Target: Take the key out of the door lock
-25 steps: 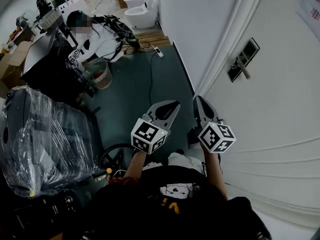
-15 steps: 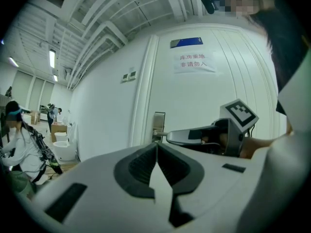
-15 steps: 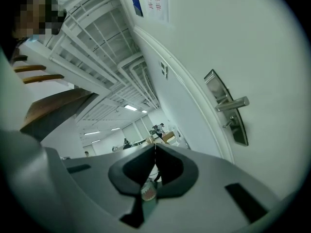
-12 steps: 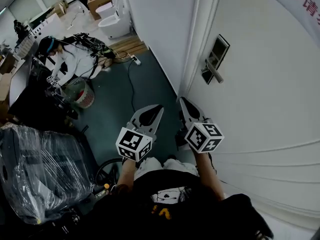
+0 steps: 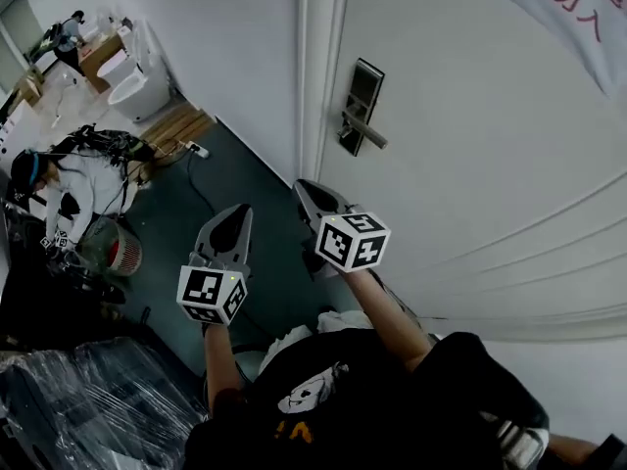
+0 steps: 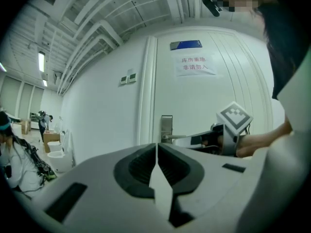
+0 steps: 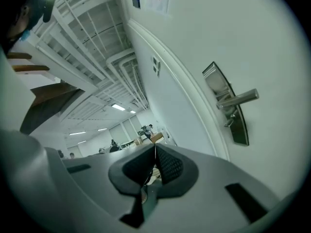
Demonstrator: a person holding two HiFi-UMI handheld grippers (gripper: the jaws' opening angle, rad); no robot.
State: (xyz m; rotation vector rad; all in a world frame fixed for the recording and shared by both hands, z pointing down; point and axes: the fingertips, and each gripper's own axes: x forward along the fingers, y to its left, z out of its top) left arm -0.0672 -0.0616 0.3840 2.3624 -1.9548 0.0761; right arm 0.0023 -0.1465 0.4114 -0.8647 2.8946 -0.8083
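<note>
**Ana:** Two sets of tongs are up. Has either got hold of anything?

**Ben:** No. The left tongs (image 5: 236,219) and the right tongs (image 5: 303,188) are each pressed together to a thin seam, with nothing between them.

**Ana:** Where is the key?

**Ben:** On the lock plate (image 5: 361,91) of the white door (image 5: 470,174). In the right gripper view a small stub sticks out just below the lever handle (image 5: 366,132). I take that stub for the key (image 7: 228,123), though it is too small to be sure.

**Ana:** Which way does it lie from the tongs?

**Ben:** In the head view the plate is at about 1 o'clock from the right tongs and 2 o'clock from the left tongs. Neither touches it. The right tongs are clearly nearer and point at the door edge below the plate. The left tongs hang back at about 8 o'clock of the right ones.

**Ana:** How does the key's long axis run?

**Ben:** I judge it stands straight out from the door face, across the line of the plate. So the right tongs would have to open, rise toward 1 o'clock, close on the stub, and draw straight back off the door.
</note>
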